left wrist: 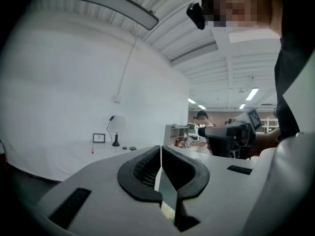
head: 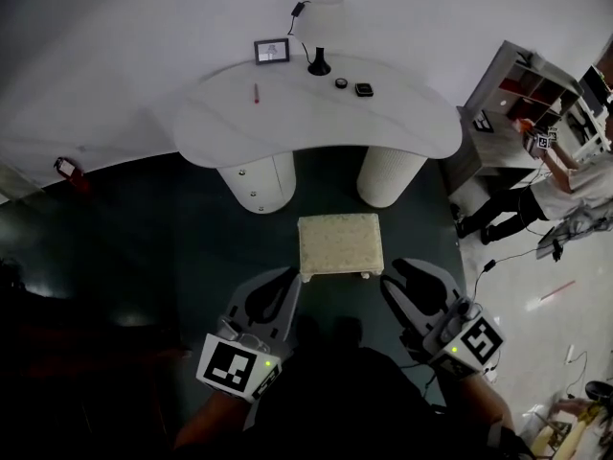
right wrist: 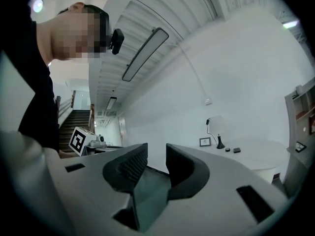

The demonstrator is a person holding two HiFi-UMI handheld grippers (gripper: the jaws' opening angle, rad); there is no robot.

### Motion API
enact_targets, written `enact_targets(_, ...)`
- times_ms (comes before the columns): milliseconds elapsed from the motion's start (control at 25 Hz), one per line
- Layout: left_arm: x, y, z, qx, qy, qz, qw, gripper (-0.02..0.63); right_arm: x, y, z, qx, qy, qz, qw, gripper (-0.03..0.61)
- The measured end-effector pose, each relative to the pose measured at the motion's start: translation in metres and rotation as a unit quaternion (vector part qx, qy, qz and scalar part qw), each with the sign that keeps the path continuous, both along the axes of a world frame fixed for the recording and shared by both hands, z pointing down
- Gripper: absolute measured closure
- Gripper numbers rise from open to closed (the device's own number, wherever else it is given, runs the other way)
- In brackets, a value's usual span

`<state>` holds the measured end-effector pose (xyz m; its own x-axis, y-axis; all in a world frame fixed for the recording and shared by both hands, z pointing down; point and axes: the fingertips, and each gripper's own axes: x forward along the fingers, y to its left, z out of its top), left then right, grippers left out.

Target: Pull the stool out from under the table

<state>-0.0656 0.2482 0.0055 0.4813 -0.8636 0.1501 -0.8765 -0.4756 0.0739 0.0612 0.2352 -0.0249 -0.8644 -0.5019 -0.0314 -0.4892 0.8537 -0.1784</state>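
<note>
The stool (head: 340, 244), a low seat with a cream cushion, stands on the dark floor just in front of the white table's (head: 230, 127) two round pedestals, out from beneath the top. My left gripper (head: 290, 278) hovers by the stool's near left corner, and its dark pads (left wrist: 142, 168) meet with nothing between them. By the near right corner is my right gripper (head: 395, 274). In the right gripper view its pads (right wrist: 132, 165) stand apart with a gap and hold nothing. Neither gripper touches the stool.
On the table are a lamp (head: 319, 27), a small picture frame (head: 272, 51), a red pen (head: 256, 93) and two small dark items (head: 364, 89). A shelf unit (head: 522, 94) and a person (head: 565, 185) are at the right, with a cable (head: 498, 257) on the pale floor.
</note>
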Motion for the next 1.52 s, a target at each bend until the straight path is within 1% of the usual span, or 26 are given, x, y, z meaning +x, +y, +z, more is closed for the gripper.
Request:
enact_targets(120,0.025,0.0,-0.017,0.026,-0.012,-0.007,0.9996,0.601,0.022,0.007,-0.001,0.01,0.008,0.001,1.0,0.507)
enact_targets(200,0.037,0.002,-0.02,0.031,-0.016,-0.017,0.9993,0.601,0.035,0.01,0.003,0.011,0.014,0.002,1.0,0.541)
enact_targets(400,0.054,0.005,-0.017,0.025,-0.01,-0.043,0.9987,0.603,0.059,0.011,0.011,-0.005,0.011,-0.005,1.0,0.561)
enact_targets(480,0.055,0.008,-0.01,0.02,-0.019,-0.045,0.9986,0.603,0.063,0.01,0.013,-0.01,0.007,-0.008,1.0,0.561)
enact_targets(560,0.054,0.01,-0.007,0.017,-0.025,-0.047,0.9984,0.603,0.064,0.008,0.012,-0.01,0.004,-0.01,1.0,0.561)
enact_targets(720,0.047,0.013,-0.012,0.022,-0.024,-0.056,0.9979,0.603,0.059,0.004,0.005,0.004,0.008,-0.01,1.0,0.561)
enact_targets(920,0.037,0.013,-0.018,0.036,-0.035,-0.057,0.9971,0.603,0.054,0.0,0.0,0.014,0.01,0.003,1.0,0.562)
enact_targets(1120,0.024,0.008,-0.021,0.037,-0.038,-0.06,0.9968,0.603,0.05,-0.006,-0.003,0.021,0.019,0.014,1.0,0.563)
enact_targets(1320,0.013,0.004,-0.021,0.038,-0.035,-0.065,0.9965,0.603,0.044,-0.009,-0.005,0.035,0.032,0.016,0.999,0.563)
enact_targets(1520,0.006,0.001,-0.018,0.032,-0.03,-0.07,0.9966,0.603,0.04,-0.014,-0.007,0.036,0.032,0.015,0.999,0.563)
